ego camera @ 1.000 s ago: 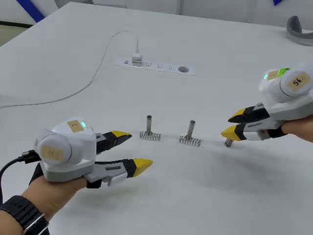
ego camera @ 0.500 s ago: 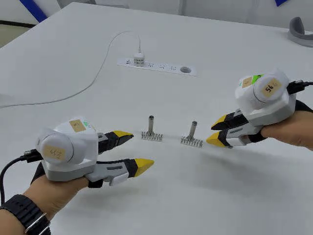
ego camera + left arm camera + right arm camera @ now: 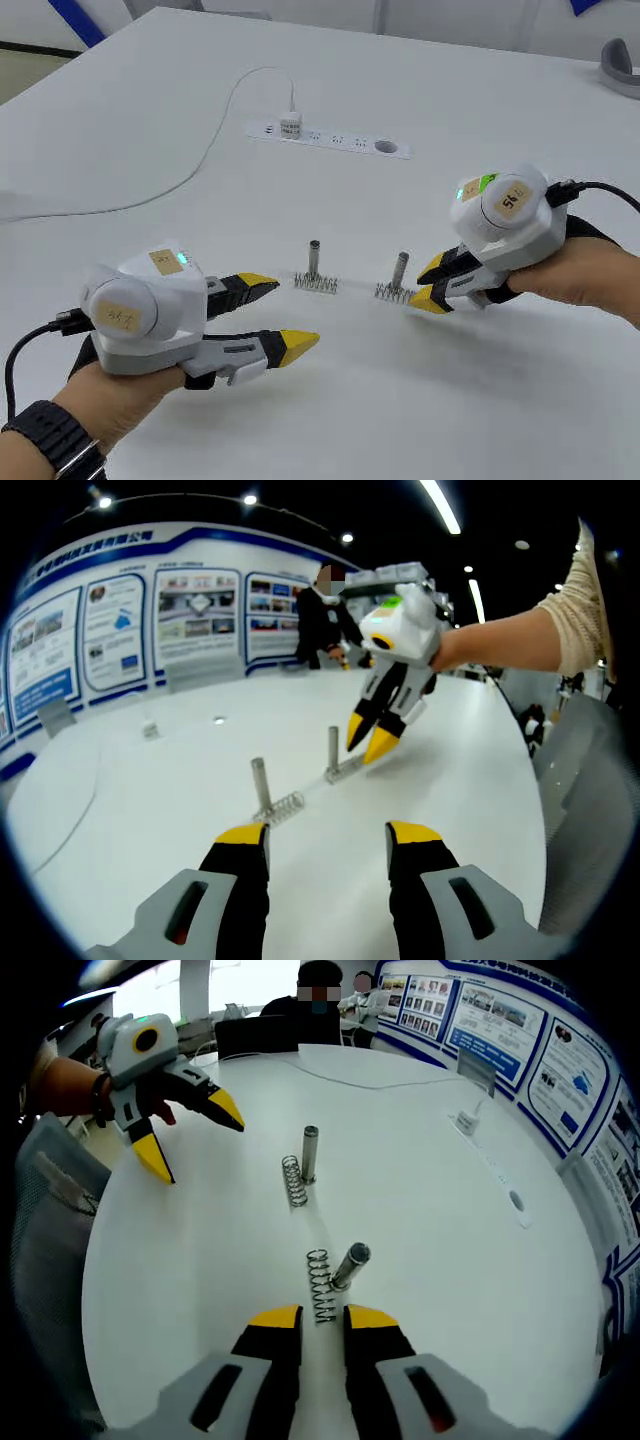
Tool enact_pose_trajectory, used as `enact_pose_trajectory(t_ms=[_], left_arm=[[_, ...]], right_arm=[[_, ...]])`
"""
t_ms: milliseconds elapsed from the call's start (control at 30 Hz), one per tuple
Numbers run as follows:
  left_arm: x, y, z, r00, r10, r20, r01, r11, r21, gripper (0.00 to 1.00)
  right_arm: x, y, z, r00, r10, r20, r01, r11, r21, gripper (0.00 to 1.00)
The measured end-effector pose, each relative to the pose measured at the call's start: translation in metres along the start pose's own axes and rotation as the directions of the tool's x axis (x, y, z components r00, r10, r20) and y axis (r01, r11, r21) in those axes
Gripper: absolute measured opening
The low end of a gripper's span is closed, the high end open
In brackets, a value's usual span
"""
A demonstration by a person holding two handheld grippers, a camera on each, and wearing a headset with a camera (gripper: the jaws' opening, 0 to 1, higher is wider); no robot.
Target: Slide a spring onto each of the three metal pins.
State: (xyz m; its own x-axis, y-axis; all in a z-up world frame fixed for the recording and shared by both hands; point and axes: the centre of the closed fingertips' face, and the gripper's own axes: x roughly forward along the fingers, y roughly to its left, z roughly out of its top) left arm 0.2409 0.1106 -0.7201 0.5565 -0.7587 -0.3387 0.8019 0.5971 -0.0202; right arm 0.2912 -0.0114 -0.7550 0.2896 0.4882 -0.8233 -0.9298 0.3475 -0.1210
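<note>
Two upright metal pins stand mid-table, each with a spring lying flat at its foot: the left spring and the right spring. My right gripper hovers just right of the right pin, its jaws a narrow gap apart and holding nothing. In the right gripper view the nearer pin and its spring lie just ahead of the jaws. My left gripper stands wide open and holding nothing, near the table's front and left of the pins. It faces the near pin and its spring.
A white power strip with a plug and a long cable lies at the back of the white table. A grey curved object sits at the far right corner. People stand beyond the table in both gripper views.
My right gripper has moved left and down to the right pin, now covering the spot at the far right where a short sprung piece stood. The left gripper has held still.
</note>
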Motion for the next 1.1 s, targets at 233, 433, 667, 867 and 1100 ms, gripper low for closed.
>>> enact_pose_trajectory(t_ms=[233, 433, 667, 867, 1100], left_arm=[[0.0, -0.002, -0.001, 1.0, -0.001, -0.006, 0.001, 1.0, -0.002, 0.47], [0.0, -0.002, -0.001, 1.0, 0.0, -0.006, 0.0, 1.0, -0.003, 0.46], [0.0, -0.003, -0.002, 1.0, 0.001, -0.008, -0.001, 1.0, -0.006, 0.46], [0.0, -0.004, -0.004, 0.9999, -0.002, -0.011, 0.002, 1.0, -0.005, 0.46], [0.002, -0.007, -0.004, 0.9999, -0.012, -0.012, 0.012, 1.0, -0.002, 0.45]], right_arm=[[0.006, -0.002, -0.001, 0.9998, 0.015, -0.016, -0.015, 1.0, -0.01, 0.16], [0.011, 0.001, -0.003, 0.9988, 0.035, -0.034, -0.036, 0.999, -0.017, 0.15], [0.014, 0.005, -0.005, 0.9974, 0.051, -0.051, -0.052, 0.998, -0.02, 0.14], [0.014, 0.007, -0.005, 0.9966, 0.06, -0.055, -0.061, 0.998, -0.004, 0.12], [0.013, 0.011, -0.005, 0.9958, 0.067, -0.061, -0.067, 0.998, 0.009, 0.12]])
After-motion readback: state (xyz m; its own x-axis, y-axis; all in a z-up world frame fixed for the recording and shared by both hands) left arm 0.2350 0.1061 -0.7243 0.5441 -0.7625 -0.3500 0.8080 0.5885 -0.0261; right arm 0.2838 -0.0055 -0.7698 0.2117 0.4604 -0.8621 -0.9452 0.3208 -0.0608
